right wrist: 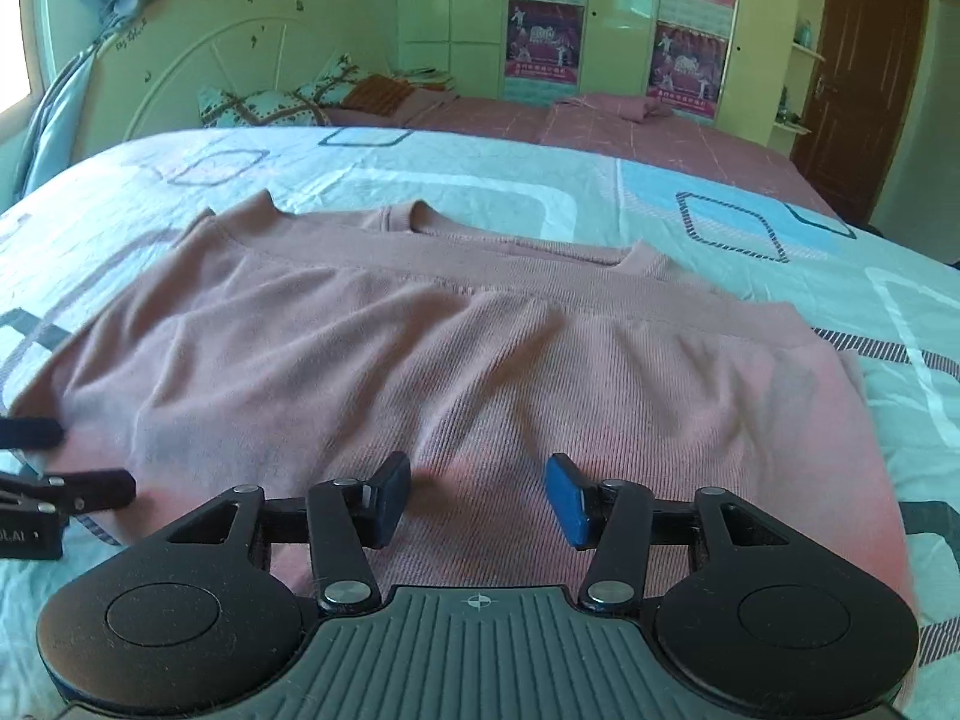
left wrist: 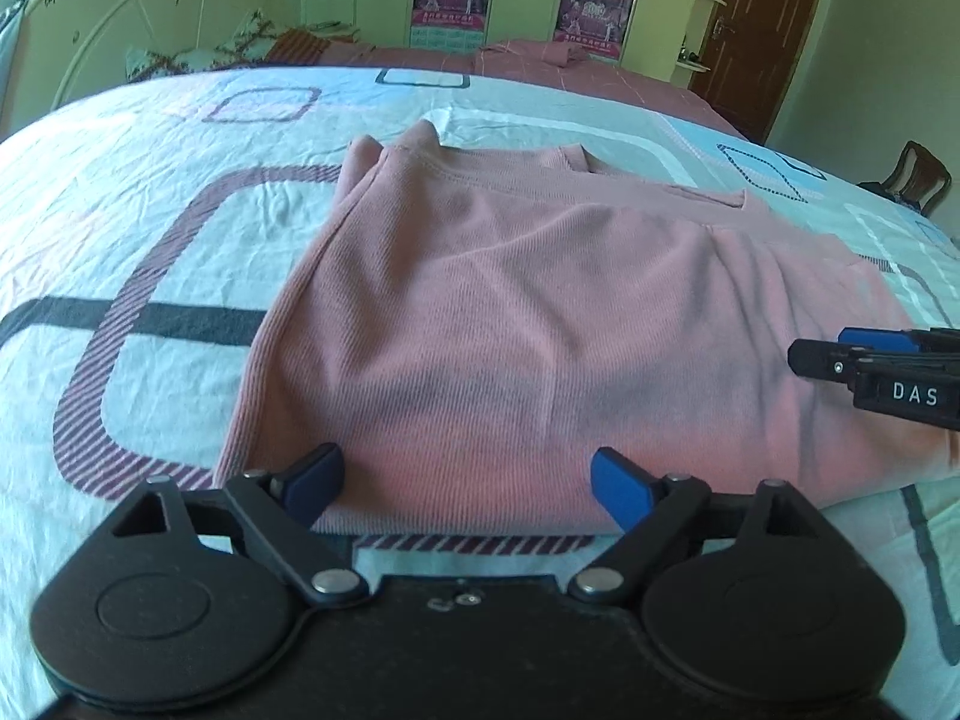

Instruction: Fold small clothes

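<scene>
The left gripper (left wrist: pixel 465 483) stands wide, its blue pads (left wrist: pixel 618 495) spread over the near hem of a pink ribbed top (left wrist: pixel 510 312) with nothing pinched between them. Whether the pads brush the cloth cannot be told. The right gripper (right wrist: pixel 477 498) is about half spread, its jaws also bare, poised over the near edge of the same pink ribbed top (right wrist: pixel 420 360). In the left wrist view the right gripper (left wrist: pixel 870 369) reaches in from the right edge, just above the garment's near right part; in the right wrist view the left gripper (right wrist: pixel 60 468) enters from the left edge at the garment's near left corner.

The top lies folded on a bedsheet (left wrist: pixel 150 228) printed with light blue, white and striped rounded squares, its collar (right wrist: pixel 414 219) toward the far side and a folded layer across its upper part. Beyond the sheet a pink checked blanket (right wrist: pixel 600 126) covers the far part of the bed, with patterned pillows (right wrist: pixel 270 105) against a white headboard (right wrist: pixel 198 66) on the far left. A pale green wardrobe (right wrist: pixel 612 30) bearing posters stands behind, and a brown door (right wrist: pixel 864 72) on the far right.
</scene>
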Available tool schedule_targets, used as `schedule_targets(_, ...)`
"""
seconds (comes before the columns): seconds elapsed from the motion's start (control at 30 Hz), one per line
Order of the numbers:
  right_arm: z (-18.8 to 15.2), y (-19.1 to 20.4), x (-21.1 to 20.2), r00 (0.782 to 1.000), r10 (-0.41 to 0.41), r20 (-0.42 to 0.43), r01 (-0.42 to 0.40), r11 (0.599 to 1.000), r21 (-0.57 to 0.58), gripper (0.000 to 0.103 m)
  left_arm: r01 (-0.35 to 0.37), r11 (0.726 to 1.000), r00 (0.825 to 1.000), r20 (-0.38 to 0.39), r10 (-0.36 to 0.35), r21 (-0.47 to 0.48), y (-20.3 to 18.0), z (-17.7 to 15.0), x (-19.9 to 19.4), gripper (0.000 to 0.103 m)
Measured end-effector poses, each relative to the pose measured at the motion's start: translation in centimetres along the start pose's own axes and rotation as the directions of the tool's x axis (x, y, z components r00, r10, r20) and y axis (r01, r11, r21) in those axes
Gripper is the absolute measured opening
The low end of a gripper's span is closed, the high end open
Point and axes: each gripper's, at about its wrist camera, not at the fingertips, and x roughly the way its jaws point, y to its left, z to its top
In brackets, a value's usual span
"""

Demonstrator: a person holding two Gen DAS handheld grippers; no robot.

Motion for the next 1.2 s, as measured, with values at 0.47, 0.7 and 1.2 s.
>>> schedule_targets(0.47,-0.2,0.8,-2.6,1.0,-0.013,0.021,0.012,0.999,0.05,0.065,0.148,0.934,0.982,-0.065,-0.178,-0.324,3.7,-1.8,-2.0,0.096)
schedule_targets(0.7,-0.6,0.6,-2.6,0.999,-0.029,0.022,0.028,0.997,0.075,0.065,0.238,0.818,0.969,0.075,-0.234,-0.524,5.5,-1.4,-0.3,0.102)
schedule_targets(1.2,1.3,0.7,0.6,0.994,-0.091,0.066,0.08,0.985,0.151,0.065,0.384,0.655,0.922,0.313,-0.23,-0.65,7.5,-0.8,5.3,0.023)
